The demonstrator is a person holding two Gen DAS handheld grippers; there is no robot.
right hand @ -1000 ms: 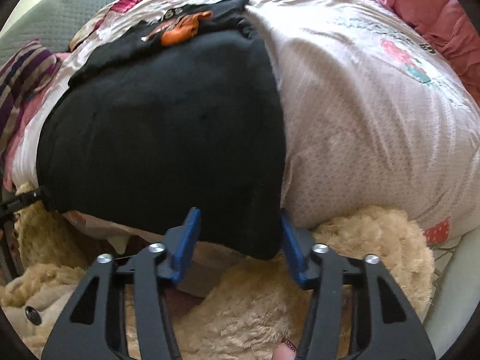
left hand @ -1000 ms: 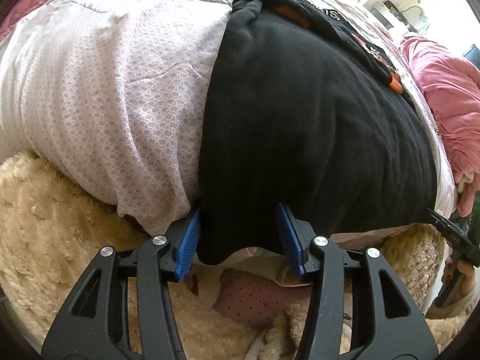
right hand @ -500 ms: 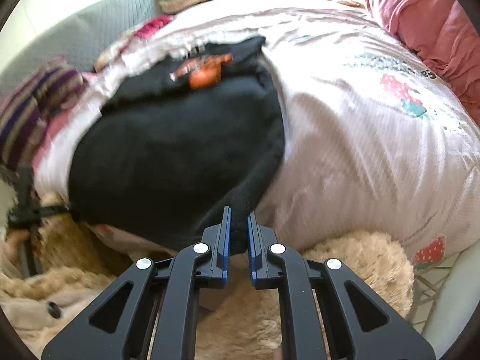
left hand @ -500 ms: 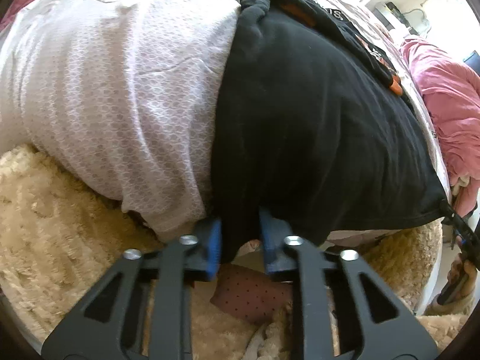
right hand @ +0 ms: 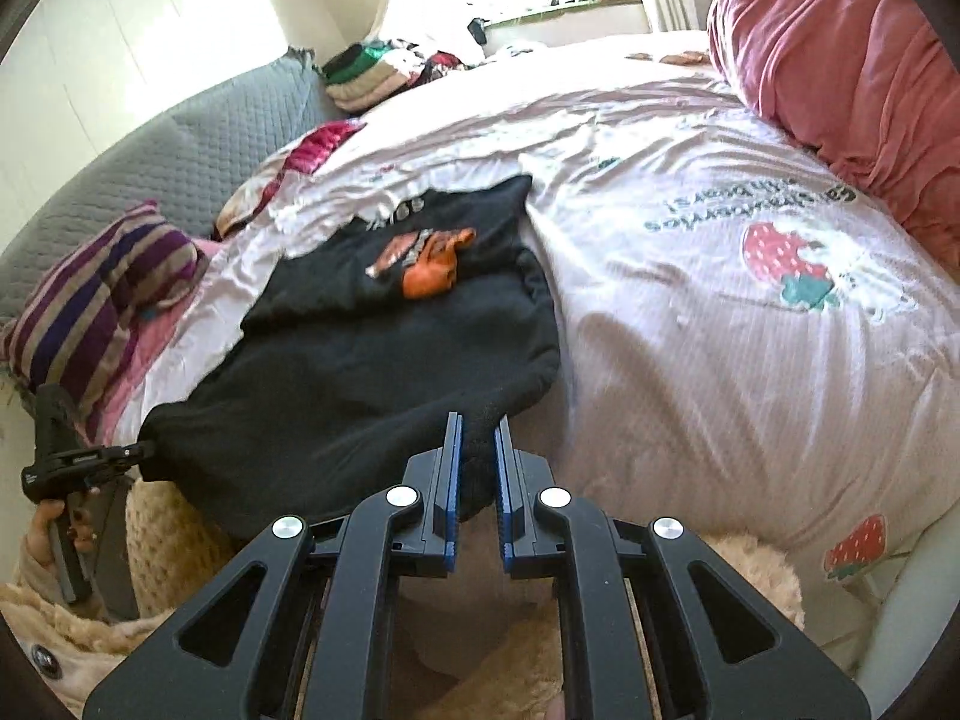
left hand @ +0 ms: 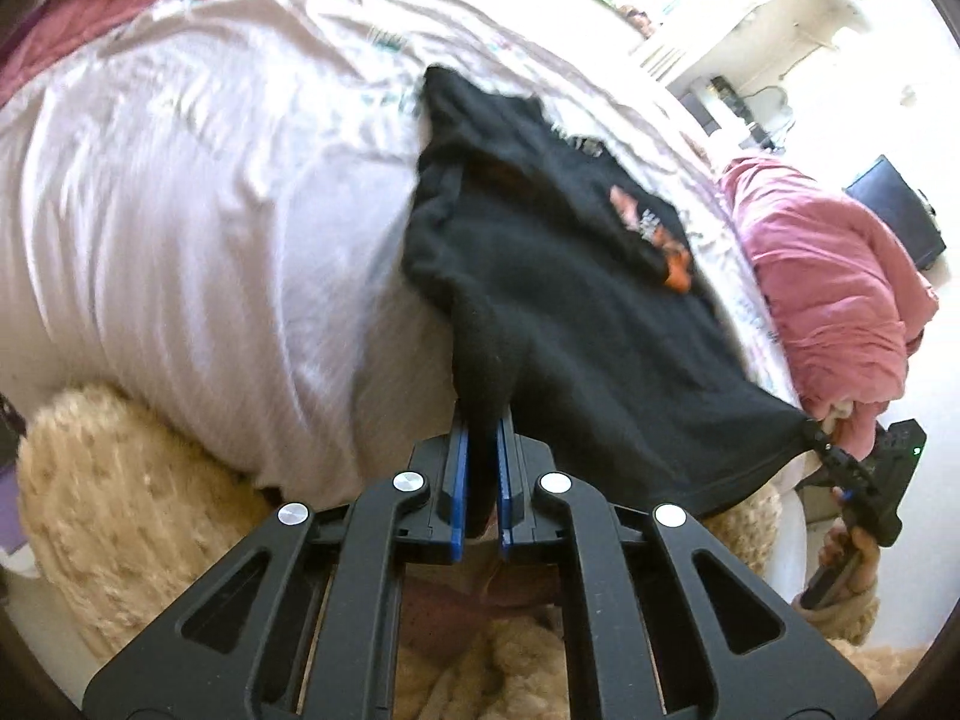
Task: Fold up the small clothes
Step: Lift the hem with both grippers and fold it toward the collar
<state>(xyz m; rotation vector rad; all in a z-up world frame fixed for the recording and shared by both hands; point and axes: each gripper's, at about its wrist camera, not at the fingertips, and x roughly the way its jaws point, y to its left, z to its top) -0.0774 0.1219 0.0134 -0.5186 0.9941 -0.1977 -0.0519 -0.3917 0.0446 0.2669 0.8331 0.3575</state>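
A small black garment [left hand: 576,312] with an orange print [right hand: 432,267] lies on the pale pink bedcover [left hand: 198,228], its near hem hanging over the bed's edge. My left gripper [left hand: 480,426] is shut on the hem's left corner. My right gripper [right hand: 478,429] is shut on the hem's right corner. Each gripper shows in the other's view: the right one [left hand: 864,468] at the far right, the left one [right hand: 90,456] at the far left. The hem is stretched between them.
A pink blanket heap [left hand: 840,294] lies on the bed right of the garment. A striped cushion [right hand: 102,294] and a grey quilted headboard [right hand: 198,138] are at the left. A fluffy beige throw [left hand: 102,516] covers the bed's near edge. Folded clothes [right hand: 366,72] are stacked far back.
Both grippers went from open around the hem's corners to shut on them. They then lifted and drew back, raising the hem and bringing more of the bed into view.
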